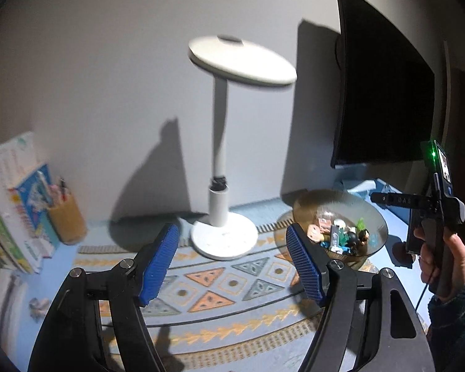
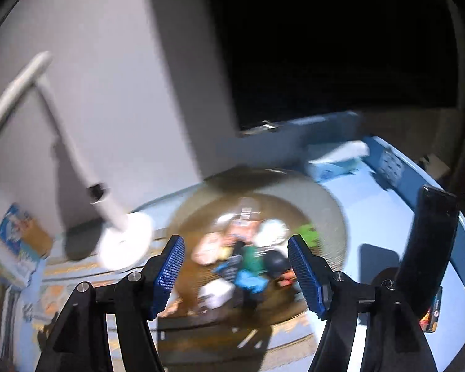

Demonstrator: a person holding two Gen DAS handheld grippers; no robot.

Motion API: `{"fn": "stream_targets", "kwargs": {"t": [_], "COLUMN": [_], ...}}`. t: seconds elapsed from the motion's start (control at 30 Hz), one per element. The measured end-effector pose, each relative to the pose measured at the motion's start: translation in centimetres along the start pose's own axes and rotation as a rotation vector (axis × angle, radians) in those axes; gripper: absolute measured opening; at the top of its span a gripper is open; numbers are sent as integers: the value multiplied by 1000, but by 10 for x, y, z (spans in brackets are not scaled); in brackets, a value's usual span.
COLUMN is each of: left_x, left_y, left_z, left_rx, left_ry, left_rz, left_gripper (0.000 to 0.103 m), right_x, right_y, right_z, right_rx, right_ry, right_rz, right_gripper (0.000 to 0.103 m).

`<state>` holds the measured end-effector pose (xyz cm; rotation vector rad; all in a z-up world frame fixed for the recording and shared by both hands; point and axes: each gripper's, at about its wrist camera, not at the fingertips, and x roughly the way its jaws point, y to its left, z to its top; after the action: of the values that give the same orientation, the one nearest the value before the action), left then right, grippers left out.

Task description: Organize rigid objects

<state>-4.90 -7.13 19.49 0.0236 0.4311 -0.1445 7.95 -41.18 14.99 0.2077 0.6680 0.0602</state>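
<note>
A glass bowl (image 1: 350, 204) on the blue table holds several small toys (image 1: 341, 232). My left gripper (image 1: 235, 257) stands open above a patterned mat (image 1: 220, 288), left of the bowl, with nothing between its blue pads (image 1: 167, 248). At the right edge of the left wrist view a hand (image 1: 449, 263) holds the other gripper's handle over the bowl's far side. In the blurred right wrist view my right gripper (image 2: 237, 276) hangs open just above the bowl (image 2: 325, 204). The toys (image 2: 248, 257) show between its pads, which do not touch them.
A white desk lamp (image 1: 223, 142) stands behind the mat, its base (image 2: 124, 245) close to the bowl. A dark monitor (image 1: 384, 93) fills the back right. Books (image 1: 15, 204) and a pen cup (image 1: 66, 217) sit at the left. A phone on a stand (image 2: 427, 248) rises right of the bowl.
</note>
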Motion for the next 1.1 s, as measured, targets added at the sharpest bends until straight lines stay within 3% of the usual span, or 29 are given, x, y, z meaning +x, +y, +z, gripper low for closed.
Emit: {"fn": "stream_targets", "kwargs": {"t": [0.13,0.23,0.3,0.4,0.47,0.63,0.83,1.1], "left_x": [-37,-56,-61,-58,-51,-31,13,68], "left_y": [13,20,22,25,28,30,32,33], "left_z": [5,1,-4,-19,-32,-63,-103,-133], "left_rx": [-10,-25,-34,-48,-56,-54,-59,-66], "left_ry": [-64,-83,-75,-45,-11,16,97,195], "left_rz": [31,38,52,64,58,113,121,140], "left_gripper": [82,83,84,95,96,97,98,98], "right_x": [-34,-50,-55,-56,-52,-29,8,36], "right_y": [50,92,115,144,156,159,151,153], "right_z": [-10,-27,-41,-66,-83,-118,-150,-169], "right_rx": [-63,-131,-185,-252,-275,-279,-279,-296], "right_ry": [-42,-50,-54,-80,-81,-81,-48,-39], "right_rz": [76,120,129,99,96,88,61,41], "right_gripper": [68,69,72,82,82,82,82,82]}}
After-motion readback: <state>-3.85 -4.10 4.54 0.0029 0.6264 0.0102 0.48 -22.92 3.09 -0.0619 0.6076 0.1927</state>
